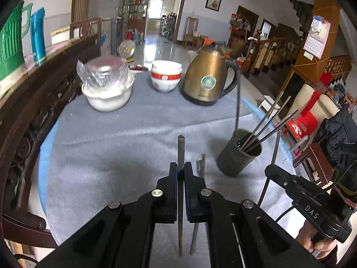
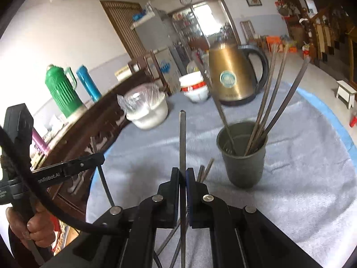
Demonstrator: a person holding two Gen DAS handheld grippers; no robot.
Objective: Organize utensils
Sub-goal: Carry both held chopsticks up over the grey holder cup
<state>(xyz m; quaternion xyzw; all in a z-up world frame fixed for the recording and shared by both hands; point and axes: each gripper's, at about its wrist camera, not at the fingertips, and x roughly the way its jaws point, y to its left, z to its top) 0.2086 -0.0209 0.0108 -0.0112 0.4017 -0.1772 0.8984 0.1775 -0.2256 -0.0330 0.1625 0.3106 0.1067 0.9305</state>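
Note:
A dark metal cup (image 1: 239,154) (image 2: 244,154) stands on the grey cloth and holds several metal chopsticks (image 1: 270,122) (image 2: 270,102). My left gripper (image 1: 181,167) is shut on one chopstick (image 1: 181,149), held upright to the left of the cup. My right gripper (image 2: 182,173) is shut on another chopstick (image 2: 182,138), upright, just left of the cup. It also shows in the left wrist view (image 1: 273,167) with its chopstick (image 1: 276,147). The left gripper shows in the right wrist view (image 2: 99,157). Loose chopsticks (image 1: 202,165) (image 2: 205,172) lie on the cloth beneath the grippers.
A gold kettle (image 1: 209,78) (image 2: 234,76), stacked red-and-white bowls (image 1: 166,76) (image 2: 194,87) and a white bowl with a plastic-wrapped item (image 1: 107,84) (image 2: 147,109) stand at the back. A dark wooden bench back (image 1: 33,102) runs along the left, with green (image 2: 61,89) and blue (image 2: 88,82) flasks.

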